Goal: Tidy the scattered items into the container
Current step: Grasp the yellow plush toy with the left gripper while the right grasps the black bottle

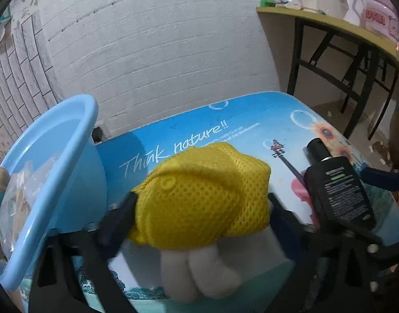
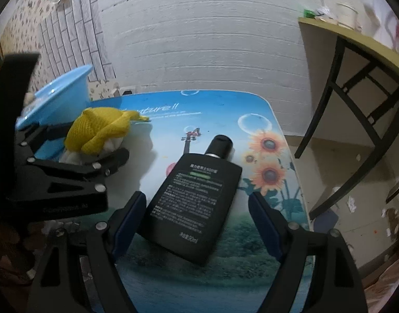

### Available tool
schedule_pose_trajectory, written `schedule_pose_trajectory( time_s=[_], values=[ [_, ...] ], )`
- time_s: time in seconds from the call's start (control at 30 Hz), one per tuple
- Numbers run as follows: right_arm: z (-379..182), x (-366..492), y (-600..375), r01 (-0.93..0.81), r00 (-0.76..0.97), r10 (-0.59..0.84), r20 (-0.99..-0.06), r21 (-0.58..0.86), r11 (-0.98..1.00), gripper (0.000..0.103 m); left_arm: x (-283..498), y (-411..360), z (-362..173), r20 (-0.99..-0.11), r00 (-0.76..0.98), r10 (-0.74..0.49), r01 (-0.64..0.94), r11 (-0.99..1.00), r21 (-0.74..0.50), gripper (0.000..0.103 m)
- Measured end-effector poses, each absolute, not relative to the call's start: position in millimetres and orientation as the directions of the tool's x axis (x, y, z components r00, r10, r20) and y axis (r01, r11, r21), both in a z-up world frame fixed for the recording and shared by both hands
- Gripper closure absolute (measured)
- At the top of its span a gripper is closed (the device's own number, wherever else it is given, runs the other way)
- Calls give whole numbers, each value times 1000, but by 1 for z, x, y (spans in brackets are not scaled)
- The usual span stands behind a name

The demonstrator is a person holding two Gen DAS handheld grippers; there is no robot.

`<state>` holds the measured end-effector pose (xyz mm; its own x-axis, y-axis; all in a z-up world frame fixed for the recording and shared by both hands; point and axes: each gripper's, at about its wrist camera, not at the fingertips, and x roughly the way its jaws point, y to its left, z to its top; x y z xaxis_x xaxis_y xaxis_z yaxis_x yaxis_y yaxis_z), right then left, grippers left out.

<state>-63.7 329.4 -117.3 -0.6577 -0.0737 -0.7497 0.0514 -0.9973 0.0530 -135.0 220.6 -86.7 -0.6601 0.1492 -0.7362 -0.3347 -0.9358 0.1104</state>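
My left gripper [image 1: 199,206] is shut on a yellow mesh bath sponge with white fluffy strands [image 1: 202,195]; it holds it above the printed table, right of the light blue basin [image 1: 69,120]. The sponge also shows in the right wrist view [image 2: 100,130], with the left gripper [image 2: 95,154] around it and the basin [image 2: 58,91] behind. A flat black bottle [image 2: 194,200] lies on the table between the open fingers of my right gripper [image 2: 196,206], its cap pointing away. The bottle also shows in the left wrist view [image 1: 337,187].
The basin holds a clear plastic bag [image 1: 19,195] and other items. The small table [image 2: 251,135] has a blue nature print and stands against a white brick wall. A yellow-topped black-framed table [image 2: 355,47] stands to the right, with litter on the floor beneath it.
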Motion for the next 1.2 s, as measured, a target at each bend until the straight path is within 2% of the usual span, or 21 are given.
schedule_pose_trajectory(
  time_s=[0.13,0.23,0.3,0.5,0.77,1.03,1.2],
  values=[
    [-121,-68,327,49,-644,-67,-762,46,-998,22,-129,221,-85,-736,-652,182,-379,-919,109,36],
    [-123,-69,328,43,-637,-63,-768,46,-998,22,-121,222,-81,-736,-643,214,-410,-907,94,37],
    [-123,-68,326,58,-636,-68,-769,40,-997,28,-115,222,-77,-731,-641,234,-425,-901,84,38],
    [-121,-61,323,101,-638,-99,-764,44,-994,34,-95,207,-60,-708,-654,269,-434,-899,59,38],
    [-118,-40,303,208,-620,-177,-764,57,-976,36,-60,175,-41,-691,-666,281,-438,-897,57,37],
    [-116,-22,270,283,-601,-225,-767,59,-957,38,-33,133,-50,-720,-650,245,-392,-919,41,36],
    [-113,-9,251,333,-605,-219,-765,6,-943,38,-20,115,-59,-732,-638,238,-369,-929,20,35]
  ],
)
